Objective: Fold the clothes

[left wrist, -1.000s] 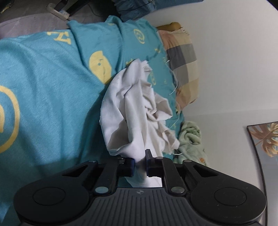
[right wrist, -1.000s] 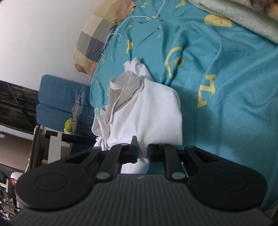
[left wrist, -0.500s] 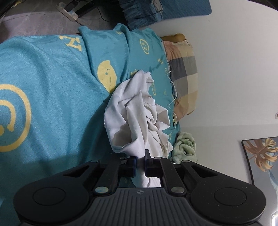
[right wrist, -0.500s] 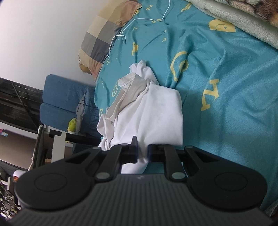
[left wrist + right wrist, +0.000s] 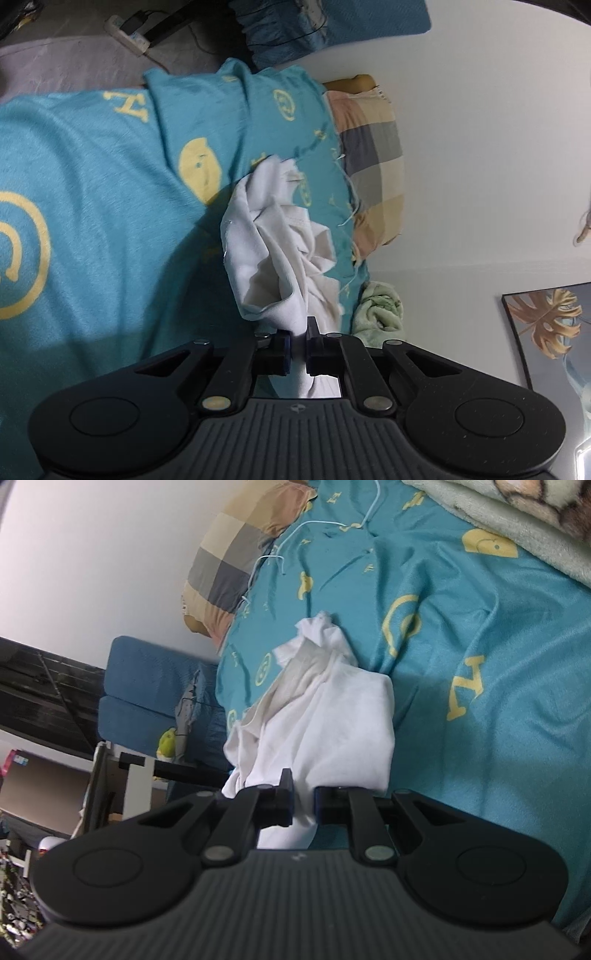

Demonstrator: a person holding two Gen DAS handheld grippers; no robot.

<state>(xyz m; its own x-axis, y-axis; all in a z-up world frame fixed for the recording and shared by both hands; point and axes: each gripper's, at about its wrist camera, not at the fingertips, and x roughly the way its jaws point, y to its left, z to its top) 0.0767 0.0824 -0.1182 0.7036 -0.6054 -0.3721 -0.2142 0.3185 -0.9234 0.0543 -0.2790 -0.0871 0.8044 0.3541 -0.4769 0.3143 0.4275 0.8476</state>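
Note:
A crumpled white garment [image 5: 273, 243] hangs over the teal bed sheet [image 5: 92, 221], with its far end resting on the sheet. My left gripper [image 5: 297, 341] is shut on one edge of it, white cloth pinched between the black fingers. In the right wrist view the same white garment [image 5: 332, 716] stretches away from me, its neckline turned to the left. My right gripper [image 5: 303, 800] is shut on another edge of it. Both held edges are lifted off the bed.
A checked pillow [image 5: 373, 158] lies at the head of the bed by the white wall. A green cloth [image 5: 380, 310] sits at the bed's edge. A plush blanket [image 5: 498, 513] covers the far right. A blue sofa [image 5: 147, 698] stands beyond the bed.
Both grippers have pulled back and up from the bed with the white garment still pinched. The garment looks more stretched and farther from the cameras.

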